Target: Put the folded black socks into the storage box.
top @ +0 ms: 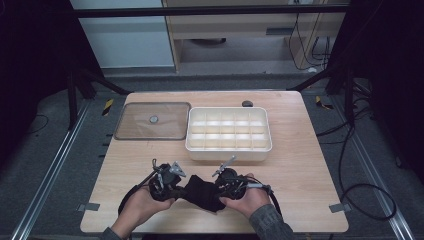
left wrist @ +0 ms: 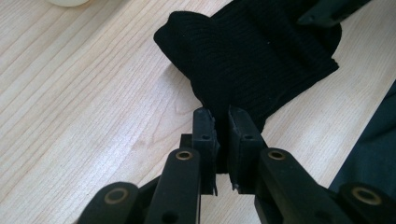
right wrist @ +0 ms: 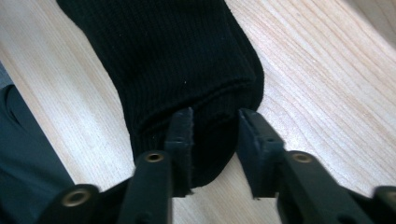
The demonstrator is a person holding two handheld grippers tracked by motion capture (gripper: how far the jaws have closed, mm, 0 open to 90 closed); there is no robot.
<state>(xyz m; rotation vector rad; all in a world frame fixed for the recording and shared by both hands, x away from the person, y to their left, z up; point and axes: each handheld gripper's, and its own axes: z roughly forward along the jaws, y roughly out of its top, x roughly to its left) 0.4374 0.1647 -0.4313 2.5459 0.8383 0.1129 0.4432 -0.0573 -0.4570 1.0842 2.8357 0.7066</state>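
Left gripper (left wrist: pixel 223 122) pinches one end of the black sock (top: pixel 202 192); right gripper (right wrist: pixel 215 128) straddles the other end.

The left jaws are clamped on a fold of the knit. The right jaws stand apart around the sock's edge, not pressing it. The sock lies on the table (top: pixel 300 170) near its front edge, below the white tray (top: pixel 229 150).

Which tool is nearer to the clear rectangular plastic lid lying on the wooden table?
Left. The left tool sits just below the clear rectangular plastic lid, gripping the black knitted sock; the right tool works at the sock's other end, under the white compartment box.
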